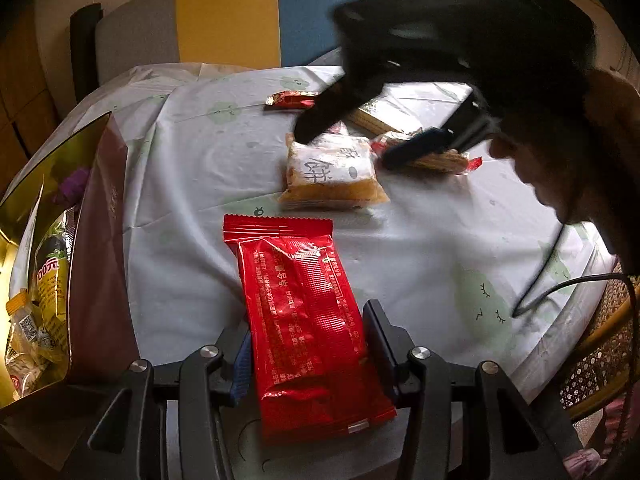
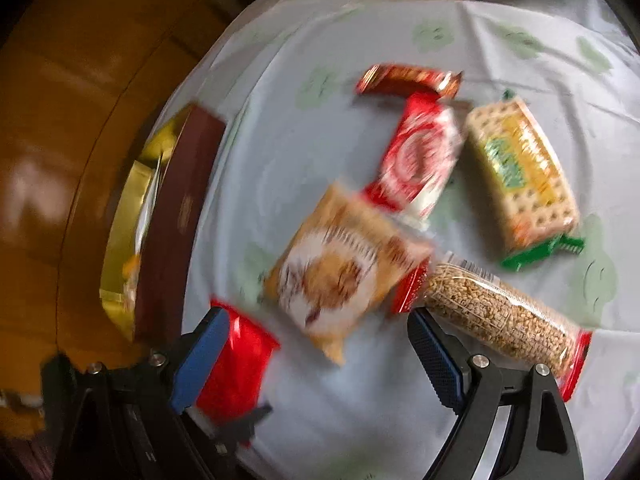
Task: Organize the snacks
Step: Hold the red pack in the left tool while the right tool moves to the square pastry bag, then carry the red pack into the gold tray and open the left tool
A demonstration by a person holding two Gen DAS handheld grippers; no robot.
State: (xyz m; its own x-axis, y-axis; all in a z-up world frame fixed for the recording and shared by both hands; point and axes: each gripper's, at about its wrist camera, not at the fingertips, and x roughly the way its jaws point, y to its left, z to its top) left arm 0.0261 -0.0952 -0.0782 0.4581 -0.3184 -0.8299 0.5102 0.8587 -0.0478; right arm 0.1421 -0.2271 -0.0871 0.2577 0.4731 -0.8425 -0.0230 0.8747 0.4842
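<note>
My left gripper has its jaws on both sides of a long red snack packet lying on the table; they touch its sides. My right gripper is open and empty, hovering over the snacks; it also shows in the left wrist view above an orange-and-white packet. That packet lies between the right fingers in the blurred right wrist view. The maroon box with a gold lining stands at the left and holds several snacks.
A grain bar, a cracker pack with green ends, a red-and-white packet and a small red bar lie on the light tablecloth. A colourful chair stands behind the table. A wicker chair is at the right.
</note>
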